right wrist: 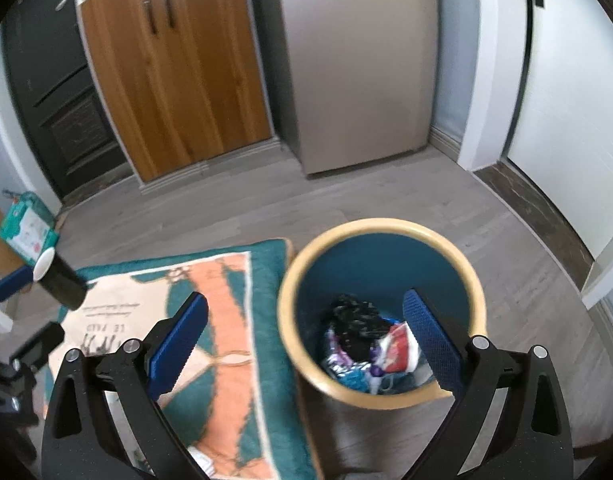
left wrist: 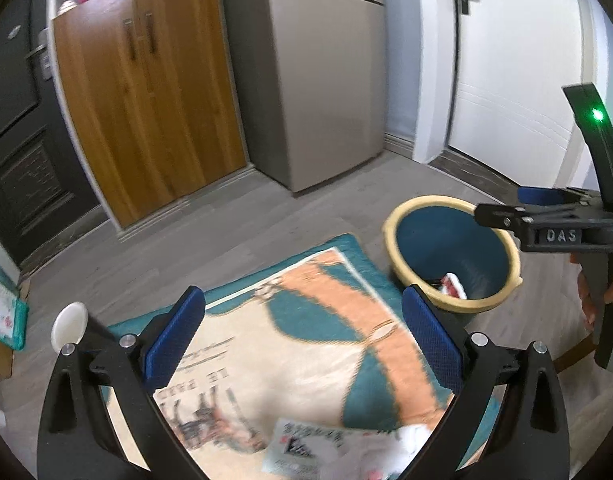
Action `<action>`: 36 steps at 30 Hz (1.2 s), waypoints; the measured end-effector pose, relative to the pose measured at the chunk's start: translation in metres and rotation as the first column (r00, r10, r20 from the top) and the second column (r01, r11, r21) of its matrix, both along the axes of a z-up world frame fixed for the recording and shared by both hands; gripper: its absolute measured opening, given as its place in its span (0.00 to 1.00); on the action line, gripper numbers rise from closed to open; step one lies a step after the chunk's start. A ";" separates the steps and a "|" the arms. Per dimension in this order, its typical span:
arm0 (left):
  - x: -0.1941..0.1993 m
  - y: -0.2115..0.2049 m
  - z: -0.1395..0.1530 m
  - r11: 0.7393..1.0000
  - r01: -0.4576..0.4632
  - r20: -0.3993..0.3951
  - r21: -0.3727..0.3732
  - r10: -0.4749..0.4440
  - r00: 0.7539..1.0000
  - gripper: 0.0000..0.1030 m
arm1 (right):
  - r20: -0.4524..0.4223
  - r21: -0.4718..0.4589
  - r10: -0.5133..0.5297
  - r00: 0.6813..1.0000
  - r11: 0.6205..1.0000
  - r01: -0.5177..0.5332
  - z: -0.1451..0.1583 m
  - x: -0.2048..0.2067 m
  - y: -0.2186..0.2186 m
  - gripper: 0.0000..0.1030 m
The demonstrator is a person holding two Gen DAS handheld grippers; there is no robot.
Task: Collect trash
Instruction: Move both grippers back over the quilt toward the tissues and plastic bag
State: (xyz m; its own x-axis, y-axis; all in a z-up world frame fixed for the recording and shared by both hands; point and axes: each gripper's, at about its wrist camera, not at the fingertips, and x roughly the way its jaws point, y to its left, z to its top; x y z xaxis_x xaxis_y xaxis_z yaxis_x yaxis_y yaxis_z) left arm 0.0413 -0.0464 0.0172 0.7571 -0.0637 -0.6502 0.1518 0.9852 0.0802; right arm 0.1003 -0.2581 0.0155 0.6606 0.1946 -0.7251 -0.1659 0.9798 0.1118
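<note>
Bin filling, wrappers left on the rug

Trash already lies in the bin point(right wrist: 380, 308), a blue tub with a cream rim standing on the wood floor just beside a patterned rug point(left wrist: 290, 340). Crumpled black plastic point(right wrist: 354, 314) and bright foil wrappers point(right wrist: 394, 350) sit at its bottom. The right tool point(right wrist: 306, 344) hangs above the rim, its blue pads spread wide with nothing between them. The left tool point(left wrist: 304, 334) is over the rug, equally spread and empty.

More litter waits near the bottom edge of the left wrist view: a printed packet point(left wrist: 302, 450) and white crumpled paper point(left wrist: 402, 448) lying on the rug, blurred and partly hidden by the tool's frame.

Both pieces look light, thin and soft. The packet's film is probably slick and will likely buckle rather than resist, so a pinch across a raised fold or free edge should serve better than pressing on its flat face. The paper should compress readily; taking it through the bulk of the wad seems safest. Neither appears fragile, though the rug's pile may let a flat piece slide away from closing pads.

A wooden cabinet point(left wrist: 146, 92) and a fridge point(left wrist: 326, 72) stand behind.
</note>
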 end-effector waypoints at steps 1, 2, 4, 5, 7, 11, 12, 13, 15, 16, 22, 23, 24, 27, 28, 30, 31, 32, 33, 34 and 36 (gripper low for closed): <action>-0.005 0.009 0.001 1.000 -0.014 0.001 -0.005 0.014 1.000 0.94 | 0.006 -0.007 0.013 1.000 1.000 -0.013 0.001 -0.004 0.007 0.95; -0.009 0.016 0.002 1.000 -0.027 0.003 -0.007 0.027 1.000 0.94 | 0.004 -0.015 0.029 1.000 0.999 -0.029 0.000 -0.007 0.014 0.95; -0.018 0.032 0.002 0.998 -0.060 -0.002 -0.023 0.060 0.998 0.94 | 0.001 -0.032 0.065 0.998 0.997 -0.064 -0.002 -0.015 0.029 0.95; -0.024 0.039 0.002 0.997 -0.073 -0.008 -0.034 0.073 0.997 0.94 | -0.003 -0.049 0.085 0.996 0.995 -0.085 -0.005 -0.019 0.037 0.95; -0.032 0.052 -0.001 0.993 -0.104 -0.019 -0.048 0.103 0.994 0.94 | -0.009 -0.088 0.119 0.993 0.989 -0.119 -0.009 -0.024 0.053 0.95; -0.044 0.070 -0.009 0.990 -0.138 -0.039 -0.040 0.136 0.990 0.94 | -0.031 -0.140 0.179 0.983 0.973 -0.181 -0.021 -0.034 0.079 0.95; -0.046 0.073 -0.012 0.989 -0.142 -0.048 -0.037 0.140 0.989 0.94 | -0.041 -0.139 0.191 0.981 0.971 -0.195 -0.025 -0.035 0.084 0.95; -0.049 0.075 -0.016 0.989 -0.145 -0.055 -0.027 0.144 0.988 0.94 | -0.059 -0.132 0.210 0.976 0.967 -0.216 -0.030 -0.038 0.089 0.95; -0.055 0.082 -0.027 0.989 -0.148 -0.076 0.011 0.149 0.986 0.94 | -0.078 -0.122 0.230 0.970 0.963 -0.239 -0.036 -0.041 0.098 0.95; -0.058 0.085 -0.032 0.988 -0.148 -0.084 0.030 0.150 0.985 0.94 | -0.089 -0.112 0.243 0.966 0.961 -0.252 -0.039 -0.043 0.102 0.95; -0.065 0.116 -0.061 0.978 -0.195 -0.145 0.079 0.205 0.968 0.94 | -0.144 -0.063 0.306 0.941 0.946 -0.317 -0.056 -0.054 0.121 0.95; -0.065 0.119 -0.063 0.976 -0.203 -0.148 0.080 0.213 0.966 0.94 | -0.155 -0.051 0.316 0.936 0.944 -0.327 -0.059 -0.056 0.124 0.95; -0.066 0.123 -0.064 0.973 -0.213 -0.150 0.084 0.223 0.963 0.94 | -0.174 -0.031 0.332 0.927 0.939 -0.342 -0.063 -0.059 0.128 0.95; -0.065 0.135 -0.065 0.966 -0.250 -0.160 0.069 0.258 0.953 0.94 | -0.210 -0.002 0.374 0.903 0.924 -0.383 -0.072 -0.067 0.139 0.93; -0.066 0.137 -0.065 0.964 -0.258 -0.162 0.056 0.264 0.951 0.94 | -0.223 0.000 0.394 0.892 0.915 -0.404 -0.076 -0.072 0.145 0.93; -0.066 0.142 -0.064 0.962 -0.273 -0.168 0.015 0.272 0.948 0.94 | -0.253 0.015 0.441 0.861 0.892 -0.452 -0.085 -0.083 0.158 0.84; -0.066 0.142 -0.064 0.961 -0.275 -0.169 0.008 0.272 0.947 0.94 | -0.268 0.017 0.457 0.848 0.882 -0.470 -0.088 -0.087 0.163 0.78; -0.065 0.141 -0.065 0.962 -0.275 -0.173 0.004 0.271 0.947 0.94 | -0.284 0.012 0.471 0.835 0.872 -0.488 -0.093 -0.090 0.168 0.67; -0.065 0.140 -0.066 0.963 -0.271 -0.178 0.002 0.267 0.947 0.94 | -0.300 0.002 0.487 0.820 0.860 -0.510 -0.097 -0.094 0.173 0.62; -0.065 0.140 -0.068 0.964 -0.267 -0.183 0.002 0.263 0.947 0.94 | -0.320 -0.019 0.510 0.799 0.839 -0.543 -0.103 -0.098 0.179 0.59; -0.067 0.137 -0.074 0.966 -0.257 -0.208 -0.011 0.249 0.946 0.94 | -0.342 -0.052 0.531 0.775 0.813 -0.580 -0.110 -0.103 0.186 0.39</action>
State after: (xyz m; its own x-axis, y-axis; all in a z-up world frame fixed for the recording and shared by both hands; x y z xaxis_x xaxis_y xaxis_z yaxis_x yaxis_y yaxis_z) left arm -0.0254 0.0906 -0.0567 0.6038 0.0856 -0.7925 -0.0936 0.9949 0.0361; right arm -0.0022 -0.0721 -0.0942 0.2173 0.3360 -0.9165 -0.6690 0.7350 0.1108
